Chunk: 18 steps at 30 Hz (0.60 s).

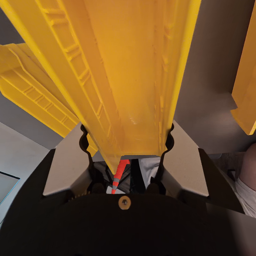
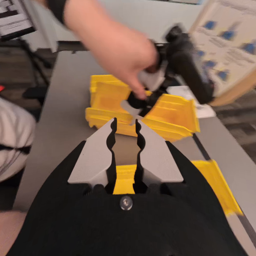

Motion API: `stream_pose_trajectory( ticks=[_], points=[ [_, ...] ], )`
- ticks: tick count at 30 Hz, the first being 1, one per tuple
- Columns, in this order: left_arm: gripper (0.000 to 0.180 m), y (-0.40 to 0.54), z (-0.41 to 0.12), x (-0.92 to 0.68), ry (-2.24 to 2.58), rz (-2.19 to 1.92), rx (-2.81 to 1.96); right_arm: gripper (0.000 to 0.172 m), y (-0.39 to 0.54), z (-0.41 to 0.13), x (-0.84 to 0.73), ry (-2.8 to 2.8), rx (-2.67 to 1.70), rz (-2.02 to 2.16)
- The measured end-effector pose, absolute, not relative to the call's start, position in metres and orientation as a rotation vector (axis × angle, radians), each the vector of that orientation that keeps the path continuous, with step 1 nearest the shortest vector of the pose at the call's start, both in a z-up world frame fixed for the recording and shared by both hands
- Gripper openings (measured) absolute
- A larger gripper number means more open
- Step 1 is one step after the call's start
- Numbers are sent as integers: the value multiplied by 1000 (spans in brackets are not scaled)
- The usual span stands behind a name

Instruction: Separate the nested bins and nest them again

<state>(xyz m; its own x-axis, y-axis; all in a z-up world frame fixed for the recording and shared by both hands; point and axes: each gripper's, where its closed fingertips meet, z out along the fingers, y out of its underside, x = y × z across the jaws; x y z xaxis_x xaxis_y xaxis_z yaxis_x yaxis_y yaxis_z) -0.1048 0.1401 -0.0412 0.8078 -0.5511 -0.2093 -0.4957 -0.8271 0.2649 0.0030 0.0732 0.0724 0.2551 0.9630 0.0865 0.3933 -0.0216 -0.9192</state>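
In the left wrist view my left gripper [image 1: 127, 126] stands wide, and both pads press the sides of a yellow bin [image 1: 131, 69] that fills the space between them. A second yellow bin [image 1: 34, 85] lies behind it on the left. In the right wrist view, a hand holds the left gripper [image 2: 138, 105] among the yellow bins [image 2: 173, 117] at the far middle of the grey table [image 2: 66, 124]. My right gripper [image 2: 125, 120] has its fingers a narrow gap apart with nothing between the tips. Another yellow bin [image 2: 216, 187] lies under it.
A person's arm [image 2: 110, 48] reaches across above the bins. White paper [image 2: 194, 99] lies behind them, and a light board with blue marks [image 2: 228, 48] stands at the right. The table's dark right edge [image 2: 200, 146] runs close by. An orange cone [image 1: 117, 177] shows below the left gripper.
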Motion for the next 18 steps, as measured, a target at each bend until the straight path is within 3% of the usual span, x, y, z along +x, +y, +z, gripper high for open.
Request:
stream_pose_trajectory(
  ticks=[4,15,18],
  points=[
    [116,140,-44,-107,-832,-406,2784,0,56,43,-38,-1564,-1504,692],
    [115,132,-60,-111,-877,-335,2741,0,63,-20,-74,-1562,-1651,353],
    [115,132,-60,-112,-891,-318,2736,0,52,-26,-86,-1622,-1460,264]
  ],
)
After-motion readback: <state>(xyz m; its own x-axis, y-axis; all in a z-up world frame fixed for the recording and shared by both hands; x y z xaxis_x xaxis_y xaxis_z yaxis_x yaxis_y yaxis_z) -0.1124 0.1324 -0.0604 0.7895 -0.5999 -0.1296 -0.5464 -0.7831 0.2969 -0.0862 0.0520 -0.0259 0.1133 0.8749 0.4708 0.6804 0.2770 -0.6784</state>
